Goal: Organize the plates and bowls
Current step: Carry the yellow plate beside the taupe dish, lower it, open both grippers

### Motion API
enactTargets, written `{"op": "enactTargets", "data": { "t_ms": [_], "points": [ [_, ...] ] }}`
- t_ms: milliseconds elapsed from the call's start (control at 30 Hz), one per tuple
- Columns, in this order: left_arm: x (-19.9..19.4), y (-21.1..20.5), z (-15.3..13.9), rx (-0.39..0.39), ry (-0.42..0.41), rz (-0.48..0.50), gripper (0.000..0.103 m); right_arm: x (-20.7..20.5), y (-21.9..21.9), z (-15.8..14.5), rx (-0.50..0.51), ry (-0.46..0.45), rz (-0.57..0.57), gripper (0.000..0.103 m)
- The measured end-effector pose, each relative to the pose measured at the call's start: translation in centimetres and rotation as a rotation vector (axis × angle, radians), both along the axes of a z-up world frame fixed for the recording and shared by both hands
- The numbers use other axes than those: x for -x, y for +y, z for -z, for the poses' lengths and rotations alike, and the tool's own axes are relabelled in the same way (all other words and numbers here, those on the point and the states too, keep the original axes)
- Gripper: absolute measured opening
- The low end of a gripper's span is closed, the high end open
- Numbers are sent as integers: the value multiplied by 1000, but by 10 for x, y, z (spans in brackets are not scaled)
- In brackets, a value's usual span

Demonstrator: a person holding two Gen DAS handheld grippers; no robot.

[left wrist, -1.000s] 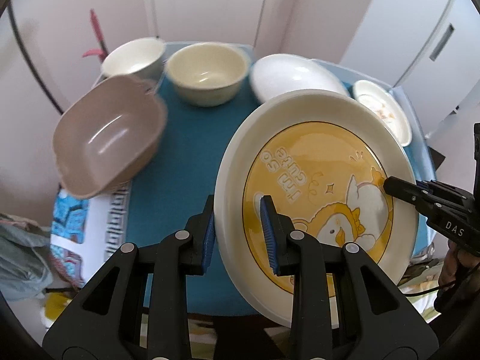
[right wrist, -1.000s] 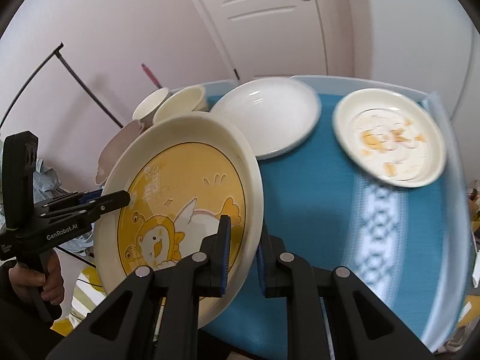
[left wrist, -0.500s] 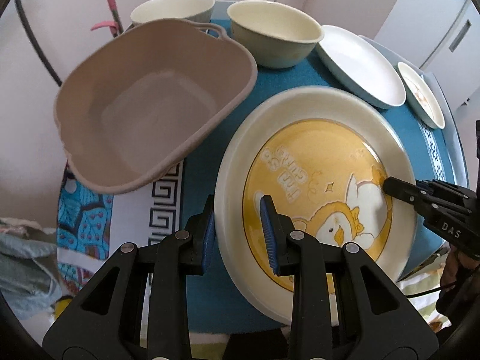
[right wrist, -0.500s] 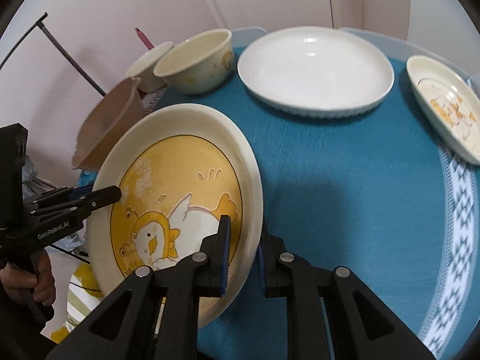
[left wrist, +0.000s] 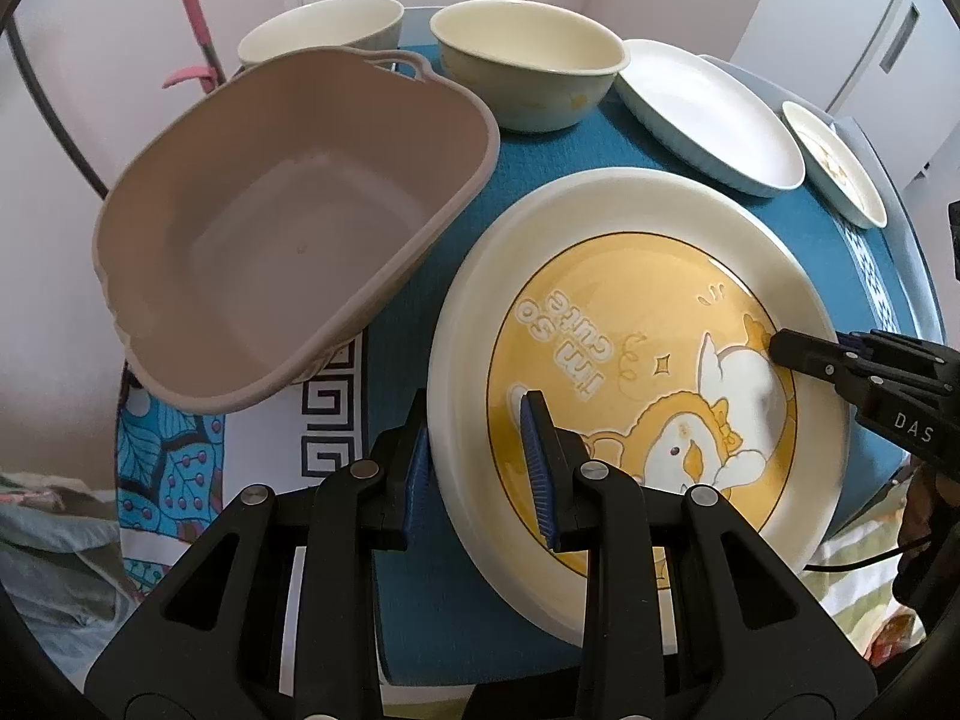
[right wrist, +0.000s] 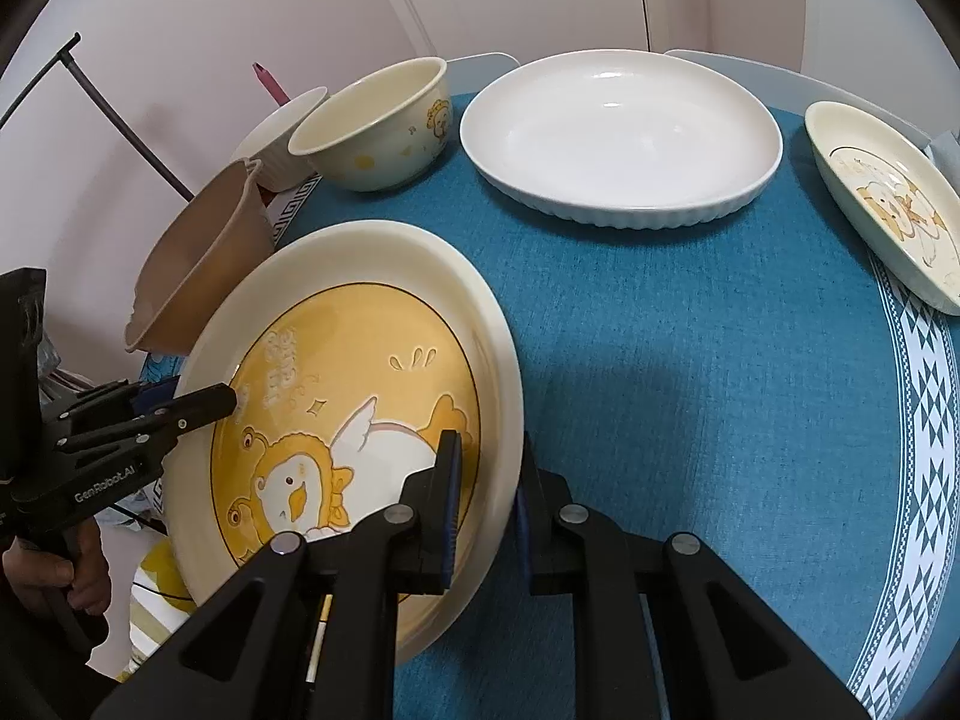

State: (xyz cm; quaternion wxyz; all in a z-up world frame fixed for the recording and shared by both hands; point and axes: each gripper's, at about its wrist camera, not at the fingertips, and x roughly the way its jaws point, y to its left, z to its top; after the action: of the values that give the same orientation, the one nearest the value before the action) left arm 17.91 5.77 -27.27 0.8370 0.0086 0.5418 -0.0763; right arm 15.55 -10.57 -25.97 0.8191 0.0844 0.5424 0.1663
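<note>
Sitting empty: tub, bowl, dish.

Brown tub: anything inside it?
Nothing visible: the brown tub shows bare floor and walls in the left wrist view. Its nearest inner wall is hidden under its own rim. The duck plate is beside it, not in it.

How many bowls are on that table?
2: a cream bowl at the far end, and a white bowl just left of it, partly hidden behind the brown tub.

Bare blue cloth right (basin left)
</note>
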Motion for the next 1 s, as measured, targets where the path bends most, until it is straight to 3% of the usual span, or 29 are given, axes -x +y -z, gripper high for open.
{"op": "enactTargets", "data": {
  "t_ms": [200, 300, 333, 367, 433, 600, 767, 900, 933, 1000],
  "points": [
    [-2, -7, 4, -15, 23, 2, 27, 4, 3, 1, -4, 3, 22, 14],
    [-5, -8, 5, -4, 34, -4, 35, 4, 2, 1, -4, -5, 27, 18],
    [-5, -8, 6, -7, 37, -3, 47, 4, 2, 0, -10, -14, 34, 26],
    [-4, -9, 7, -14, 33, -3, 61, 5, 1, -1, -17, -25, 41, 44],
    [-2, -12, 5, -23, 11, -6, 70, 6, -1, -2, -12, -24, 46, 74],
    [2, -21, 1, -36, 10, 4, 72, 10, -8, -3, -8, -14, 61, 75],
    [11, -18, -33, -24, -17, 1, 72, 12, -14, -35, 0, -32, 66, 75],
    [8, -20, -81, 15, -103, 7, 72, 10, -15, -75, 3, -94, 59, 75],
    [6, -21, -93, 26, -133, 10, 75, 8, -18, -89, 3, -119, 60, 79],
    [-4, -23, -117, 46, -189, -3, 96, 4, -22, -105, 5, -159, 72, 95]
  ]
}}
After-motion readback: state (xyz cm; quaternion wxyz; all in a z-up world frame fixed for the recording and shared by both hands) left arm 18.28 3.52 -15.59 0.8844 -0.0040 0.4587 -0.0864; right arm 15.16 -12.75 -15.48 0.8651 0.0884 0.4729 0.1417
